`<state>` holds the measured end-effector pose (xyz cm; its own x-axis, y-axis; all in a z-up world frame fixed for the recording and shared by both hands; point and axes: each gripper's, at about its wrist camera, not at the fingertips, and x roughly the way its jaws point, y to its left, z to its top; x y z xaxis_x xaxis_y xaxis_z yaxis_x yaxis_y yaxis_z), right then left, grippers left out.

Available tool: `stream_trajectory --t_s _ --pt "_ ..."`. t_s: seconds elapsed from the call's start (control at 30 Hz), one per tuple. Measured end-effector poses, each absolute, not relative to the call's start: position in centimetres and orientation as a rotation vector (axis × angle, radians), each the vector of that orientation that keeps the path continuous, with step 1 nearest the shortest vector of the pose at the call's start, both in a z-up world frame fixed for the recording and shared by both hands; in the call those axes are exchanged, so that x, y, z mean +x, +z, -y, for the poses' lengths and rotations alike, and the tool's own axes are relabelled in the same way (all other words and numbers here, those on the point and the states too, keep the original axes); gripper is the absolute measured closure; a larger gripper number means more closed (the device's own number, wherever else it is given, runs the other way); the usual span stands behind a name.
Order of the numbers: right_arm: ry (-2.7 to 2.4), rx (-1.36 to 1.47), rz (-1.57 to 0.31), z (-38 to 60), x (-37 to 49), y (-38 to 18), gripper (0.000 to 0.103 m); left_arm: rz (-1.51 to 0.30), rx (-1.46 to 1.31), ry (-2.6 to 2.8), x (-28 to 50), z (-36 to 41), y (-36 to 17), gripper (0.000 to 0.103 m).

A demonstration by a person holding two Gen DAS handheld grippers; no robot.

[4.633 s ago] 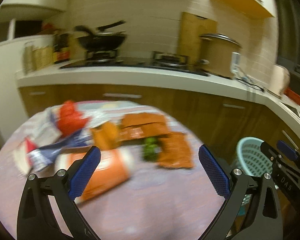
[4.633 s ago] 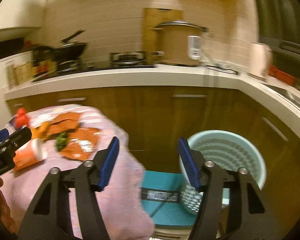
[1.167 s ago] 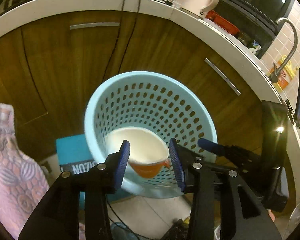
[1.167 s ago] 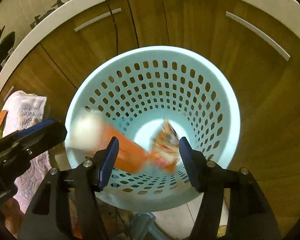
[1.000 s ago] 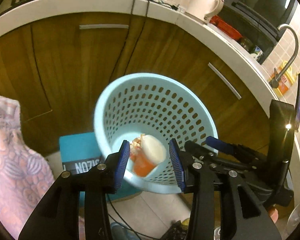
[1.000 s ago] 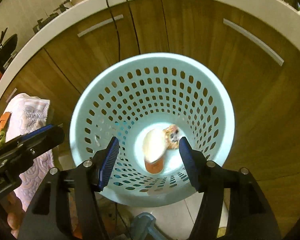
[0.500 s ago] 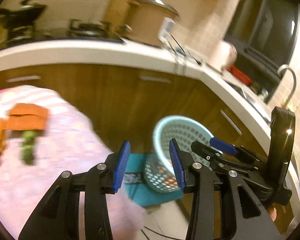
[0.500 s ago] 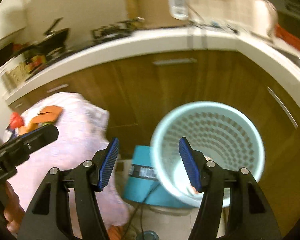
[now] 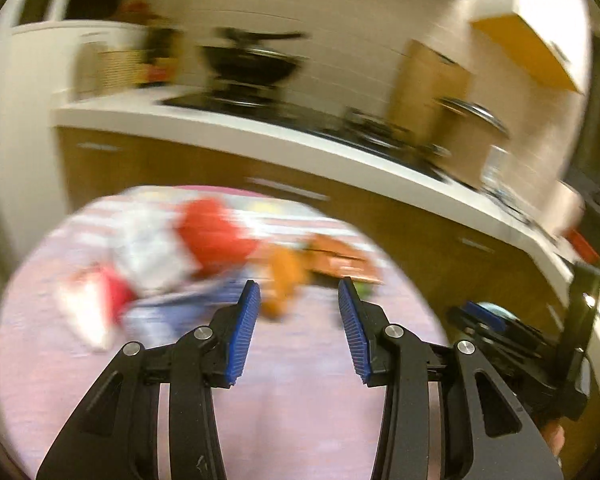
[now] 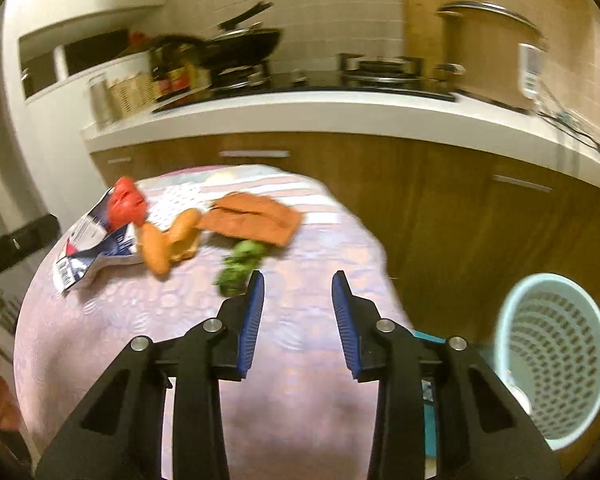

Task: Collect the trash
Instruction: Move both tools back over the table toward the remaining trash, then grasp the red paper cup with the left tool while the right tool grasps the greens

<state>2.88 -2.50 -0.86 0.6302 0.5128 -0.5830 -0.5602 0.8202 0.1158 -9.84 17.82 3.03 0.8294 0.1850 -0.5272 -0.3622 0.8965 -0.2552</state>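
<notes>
Trash lies on the round table with a pink cloth [image 10: 180, 320]: a red crumpled wrapper [image 10: 125, 201], a blue-and-white packet [image 10: 90, 246], orange wrappers [image 10: 168, 240], a flat brown packet [image 10: 256, 218] and a green wad [image 10: 240, 266]. The left wrist view is blurred but shows the same heap, with the red wrapper [image 9: 214, 232] and an orange wrapper [image 9: 282, 280]. My left gripper [image 9: 298, 332] is open and empty above the table. My right gripper [image 10: 298, 322] is open and empty, just near of the green wad. The light blue perforated basket [image 10: 556, 364] stands on the floor at the right.
A white counter [image 10: 340, 114] with brown cabinets runs behind the table, with a wok [image 10: 236, 46] and a large pot [image 10: 488, 52] on it. A teal box [image 10: 428, 392] lies on the floor beside the basket.
Both grippers dropped an orange cup and a wrapper into the basket, then swung left and up from the basket back over the table. Both are empty now.
</notes>
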Motion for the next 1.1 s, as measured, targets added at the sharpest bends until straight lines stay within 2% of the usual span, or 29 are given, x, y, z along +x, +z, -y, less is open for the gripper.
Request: stream_trajectory --t_s 0.07,0.2,0.43,0.7,1.1 --pt "0.643 -0.098 -0.651 0.2 2.7 -1.6 0.071 -0.516 -0.367 0.379 -11.4 -20.9 2.6 0.060" --pt "0.666 -0.138 -0.667 -2.5 2.3 -2.8 0.071 -0.534 -0.367 0.494 -13.1 -26.6 1.6 0.044" --pt "0.664 -0.153 -0.701 -4.7 3.0 -3.8 0.071 -0.662 -0.305 0.478 -11.2 -31.6 -1.6 0.038" --pt "0.650 -0.176 -0.730 -6.0 3.6 -4.8 0.071 -0.747 -0.261 0.423 -7.7 -33.5 -4.4 0.022" --pt "0.652 -0.191 -0.759 -6.9 3.9 -5.3 0.071 -0.769 -0.152 0.376 -7.5 -32.2 -5.4 0.018"
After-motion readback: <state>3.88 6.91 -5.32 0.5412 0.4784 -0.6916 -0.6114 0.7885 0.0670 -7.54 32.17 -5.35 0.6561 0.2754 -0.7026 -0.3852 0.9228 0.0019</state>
